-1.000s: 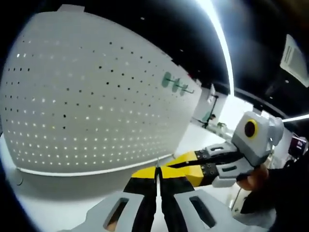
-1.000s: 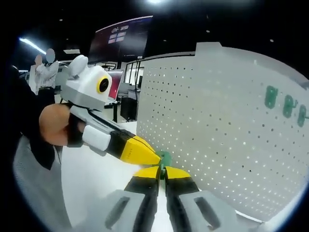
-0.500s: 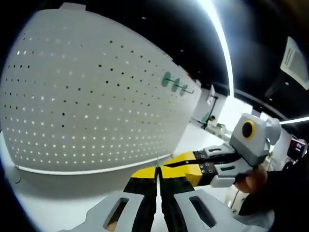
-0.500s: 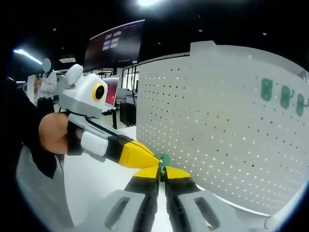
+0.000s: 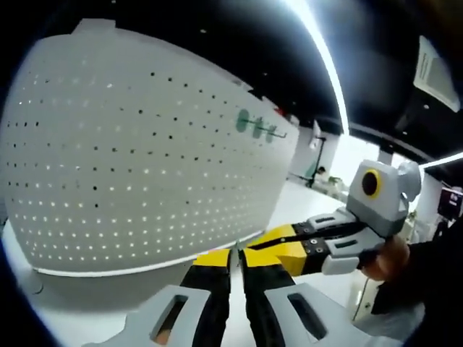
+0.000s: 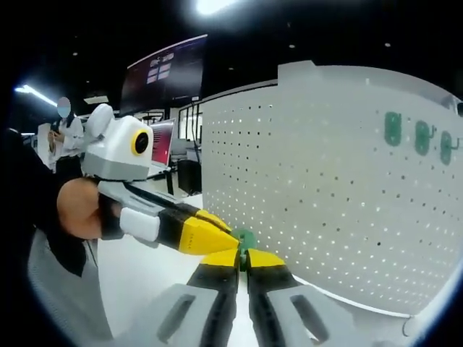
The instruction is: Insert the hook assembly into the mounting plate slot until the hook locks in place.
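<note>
Since a second ago little has changed: both views have drifted slightly, so the white pegboard [image 6: 340, 188] sits a touch differently, while our two tools stay tip to tip. The task's thing, a small green hook assembly [image 6: 247, 238], is pinched between the closed jaws of the right tool [image 6: 243, 259], just in front of the pegboard's lower holes. The left tool [image 6: 211, 230] meets it from the left side, its yellow tip touching or nearly touching the green piece, probably to steady it for insertion. In the left gripper view the left tool [image 5: 236, 254] has its jaws together; whether they grip anything we cannot tell. Three green hooks [image 6: 421, 137] already hang high on the pegboard. The white bench [image 5: 94, 318] carries the board. The hook's shape and target slot are hidden by the jaws.
</note>
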Demonstrator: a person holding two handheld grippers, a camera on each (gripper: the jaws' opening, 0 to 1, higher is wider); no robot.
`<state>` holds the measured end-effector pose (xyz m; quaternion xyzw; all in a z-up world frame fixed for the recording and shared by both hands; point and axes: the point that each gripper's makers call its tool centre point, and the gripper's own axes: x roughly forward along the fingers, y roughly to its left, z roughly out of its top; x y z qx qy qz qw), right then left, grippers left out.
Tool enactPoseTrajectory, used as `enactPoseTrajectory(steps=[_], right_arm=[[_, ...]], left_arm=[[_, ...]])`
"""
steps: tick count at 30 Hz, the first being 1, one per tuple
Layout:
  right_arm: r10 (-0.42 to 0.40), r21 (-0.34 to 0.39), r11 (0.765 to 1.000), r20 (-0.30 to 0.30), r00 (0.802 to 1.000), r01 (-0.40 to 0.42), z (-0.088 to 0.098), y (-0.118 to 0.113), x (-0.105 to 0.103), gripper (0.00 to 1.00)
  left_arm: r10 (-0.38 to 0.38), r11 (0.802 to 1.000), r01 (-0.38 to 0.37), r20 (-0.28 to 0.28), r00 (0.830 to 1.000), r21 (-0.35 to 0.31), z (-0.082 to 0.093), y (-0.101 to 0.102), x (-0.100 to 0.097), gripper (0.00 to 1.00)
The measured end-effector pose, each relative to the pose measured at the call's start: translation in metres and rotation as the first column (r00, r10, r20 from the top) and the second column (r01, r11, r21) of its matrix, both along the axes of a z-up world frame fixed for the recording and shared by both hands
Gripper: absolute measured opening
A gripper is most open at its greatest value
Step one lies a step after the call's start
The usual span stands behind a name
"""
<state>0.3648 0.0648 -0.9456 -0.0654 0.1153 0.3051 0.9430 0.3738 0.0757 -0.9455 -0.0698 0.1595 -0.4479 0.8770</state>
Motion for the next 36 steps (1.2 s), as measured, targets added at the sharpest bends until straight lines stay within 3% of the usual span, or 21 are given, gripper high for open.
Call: enactPoseTrajectory(steps=[13, 25, 36], right_arm=[[-0.017, 0.007, 1.000, 0.014, 1.000, 0.017, 0.005, -0.004, 0.000, 0.00], [-0.046, 0.012, 0.999, 0.034, 0.998, 0.046, 0.012, -0.010, 0.004, 0.00], [-0.088, 0.025, 0.996, 0.064, 0.994, 0.086, 0.025, -0.018, 0.006, 0.00]], left_arm=[[0.007, 1.000, -0.008, 0.027, 1.000, 0.012, 0.003, 0.004, 0.000, 0.18], [-0.024, 0.998, 0.015, 0.147, 0.989, 0.068, 0.010, 0.008, -0.007, 0.30], [-0.052, 0.991, 0.020, 0.246, 0.968, 0.129, 0.013, 0.019, -0.020, 0.38]])
